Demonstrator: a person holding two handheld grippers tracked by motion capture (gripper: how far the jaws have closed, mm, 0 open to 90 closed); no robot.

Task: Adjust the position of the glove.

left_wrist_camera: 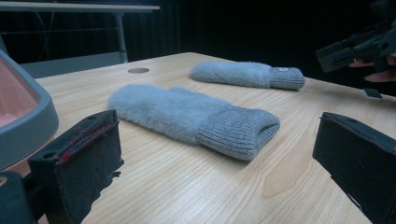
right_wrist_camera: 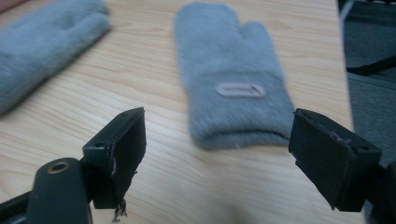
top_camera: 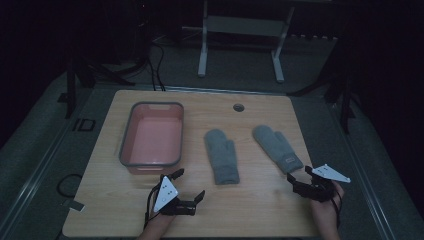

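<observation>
Two grey mittens lie flat on the desk [top_camera: 260, 205], cuffs toward the person. The left mitten [top_camera: 222, 156] sits near the desk's middle, just right of the bin. The right mitten [top_camera: 276, 148] lies at an angle farther right, a small label on its cuff; the two are apart, not touching.

The right hand-held gripper [top_camera: 300, 176] is at the cuff of the right mitten, jaws spread wide. In the right gripper view, the cuff [right_wrist_camera: 238, 116] lies between and just beyond the two jaws, not yet pinched. The left hand-held gripper [top_camera: 189, 185] rests low over the desk's near edge, between the bin and the left mitten, jaws also apart and holding nothing; in the left gripper view the left mitten's cuff [left_wrist_camera: 238, 130] is ahead of it, a short reach away.

Status: nothing is gripped or lifted. Both mittens are untouched on the desk, and the pink bin [top_camera: 129, 132] with its grey rim looks empty, though the light is dim. The likely step in hand is the first grasp, on the right mitten's cuff; everything after it remains.

The desk is pale wood grain with a round cable port [top_camera: 238, 107] near its far edge. The room is dark. A white frame [top_camera: 202, 50] stands on the floor beyond the desk.
</observation>
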